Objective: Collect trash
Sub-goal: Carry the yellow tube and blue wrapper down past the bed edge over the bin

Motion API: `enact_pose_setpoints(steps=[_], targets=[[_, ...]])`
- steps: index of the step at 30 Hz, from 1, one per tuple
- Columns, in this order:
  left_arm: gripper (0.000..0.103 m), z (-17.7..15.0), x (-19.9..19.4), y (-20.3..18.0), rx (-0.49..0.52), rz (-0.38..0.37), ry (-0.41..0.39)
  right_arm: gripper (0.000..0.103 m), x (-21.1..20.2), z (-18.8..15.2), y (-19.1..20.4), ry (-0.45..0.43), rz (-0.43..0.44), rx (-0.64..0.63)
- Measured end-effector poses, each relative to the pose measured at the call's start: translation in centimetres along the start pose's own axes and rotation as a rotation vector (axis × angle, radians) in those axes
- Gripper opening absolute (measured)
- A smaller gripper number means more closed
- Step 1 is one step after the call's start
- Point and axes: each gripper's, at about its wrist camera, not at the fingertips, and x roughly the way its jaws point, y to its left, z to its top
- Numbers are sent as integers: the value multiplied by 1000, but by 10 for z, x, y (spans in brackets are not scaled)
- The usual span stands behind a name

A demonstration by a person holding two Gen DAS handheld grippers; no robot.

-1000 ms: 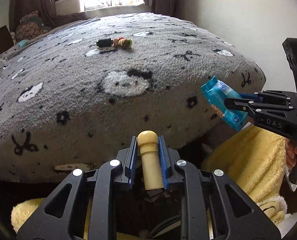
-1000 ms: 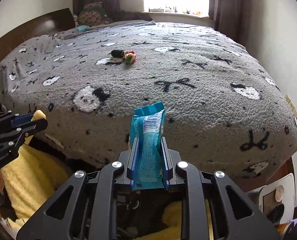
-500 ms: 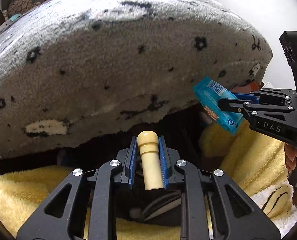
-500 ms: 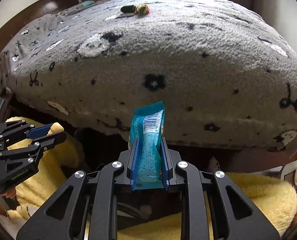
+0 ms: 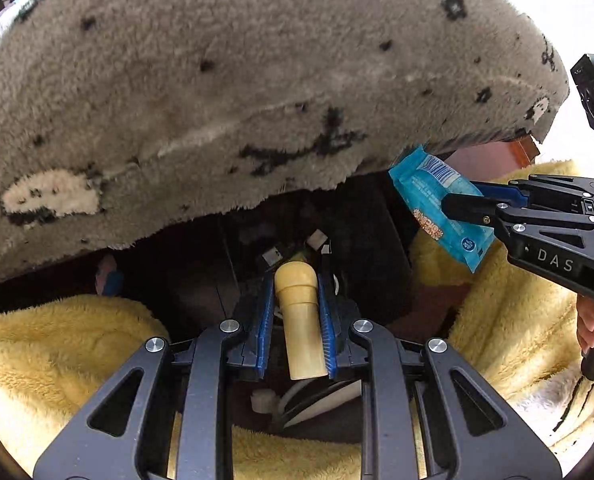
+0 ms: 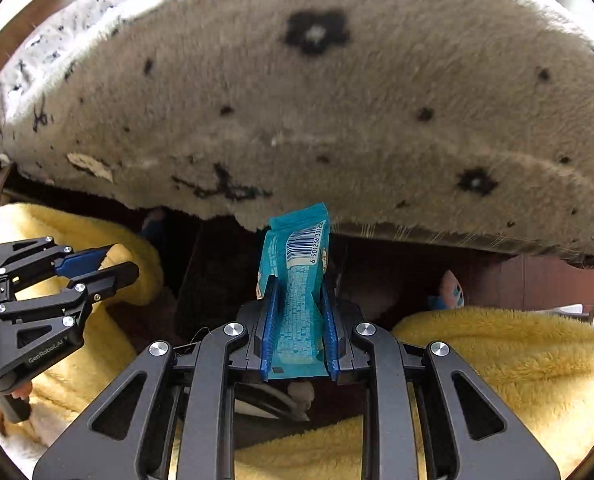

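Bed [image 5: 257, 80] with a grey fleece cover fills the upper part of both views, its edge hanging over a dark gap. Yellow blanket [image 5: 57, 352] lies below it on both sides. Left gripper [image 5: 295, 320] points steeply down and is clenched on a cream bottle [image 5: 299, 320]. Right gripper [image 6: 297, 320] is clenched on a blue wrapper [image 6: 297, 288], whose barcode end sticks up just under the bed edge.
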Motion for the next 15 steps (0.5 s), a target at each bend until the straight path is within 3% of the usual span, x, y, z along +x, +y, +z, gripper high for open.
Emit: enact_pose_setpoints(steps=[15], targets=[[19,4,37,2,4,-80,107,21,38,10,-2,88,54,26]])
